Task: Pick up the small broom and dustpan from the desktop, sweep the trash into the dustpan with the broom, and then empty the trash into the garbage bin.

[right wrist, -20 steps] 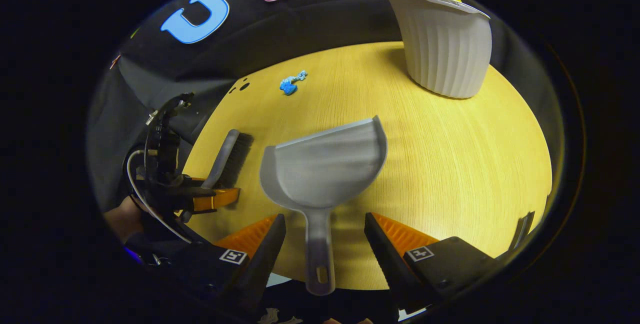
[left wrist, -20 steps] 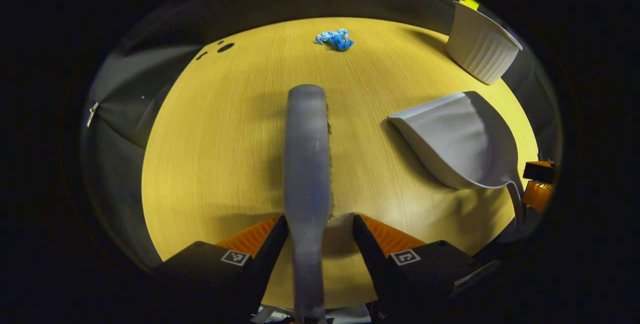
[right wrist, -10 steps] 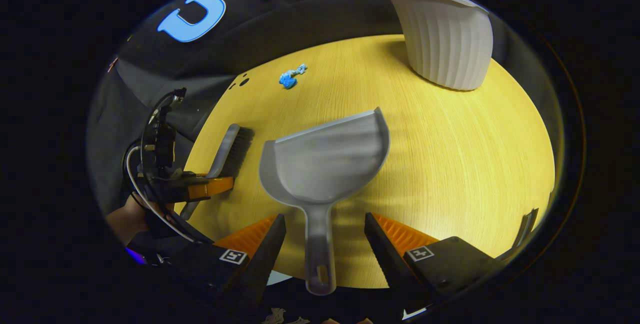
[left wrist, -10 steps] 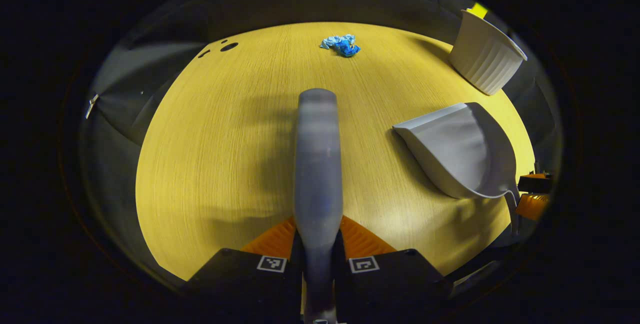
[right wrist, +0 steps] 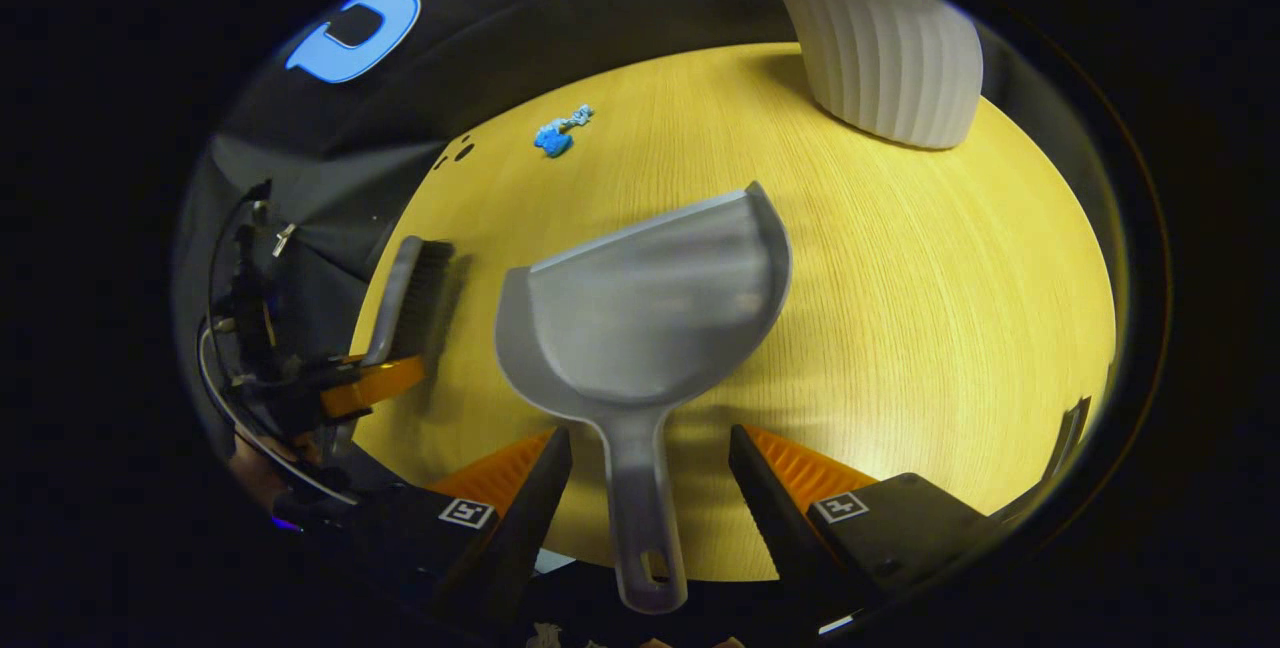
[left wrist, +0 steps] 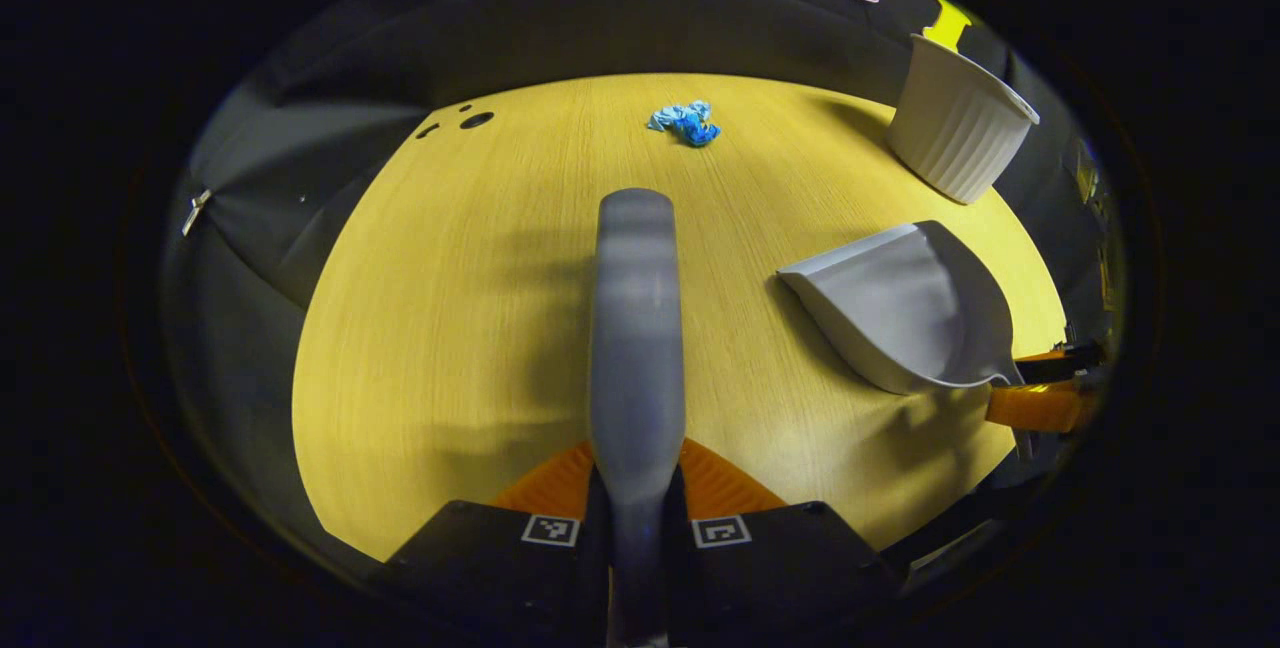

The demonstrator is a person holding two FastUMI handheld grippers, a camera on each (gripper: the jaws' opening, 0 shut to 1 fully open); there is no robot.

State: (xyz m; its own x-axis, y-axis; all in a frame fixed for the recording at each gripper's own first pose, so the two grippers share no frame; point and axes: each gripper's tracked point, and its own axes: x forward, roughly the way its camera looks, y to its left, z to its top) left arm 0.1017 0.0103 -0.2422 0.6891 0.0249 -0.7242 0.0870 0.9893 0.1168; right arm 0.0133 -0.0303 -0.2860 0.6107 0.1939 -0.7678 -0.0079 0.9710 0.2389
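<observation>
In the left gripper view, the grey broom (left wrist: 636, 328) runs straight ahead over the yellow table (left wrist: 450, 328), and my left gripper (left wrist: 636, 493) is shut on its handle. The grey dustpan (left wrist: 905, 313) lies to the right, with the right gripper (left wrist: 1040, 398) at its handle end. Blue crumpled trash (left wrist: 685, 121) sits near the far edge. In the right gripper view, my right gripper (right wrist: 650, 468) is open, its fingers on either side of the dustpan (right wrist: 650, 308) handle without touching it. To the left, the broom (right wrist: 410, 298) is held by the left gripper (right wrist: 365, 383). The trash (right wrist: 555, 135) lies beyond.
A white ribbed garbage bin (left wrist: 955, 133) stands at the far right of the table, also seen up close as the bin (right wrist: 880, 58) in the right gripper view. Small dark holes (left wrist: 470, 118) mark the far left of the tabletop. Black cloth walls surround the table.
The left gripper went from open to shut on the broom handle and has pulled back slightly. The right gripper has moved closer to the dustpan, still open.
</observation>
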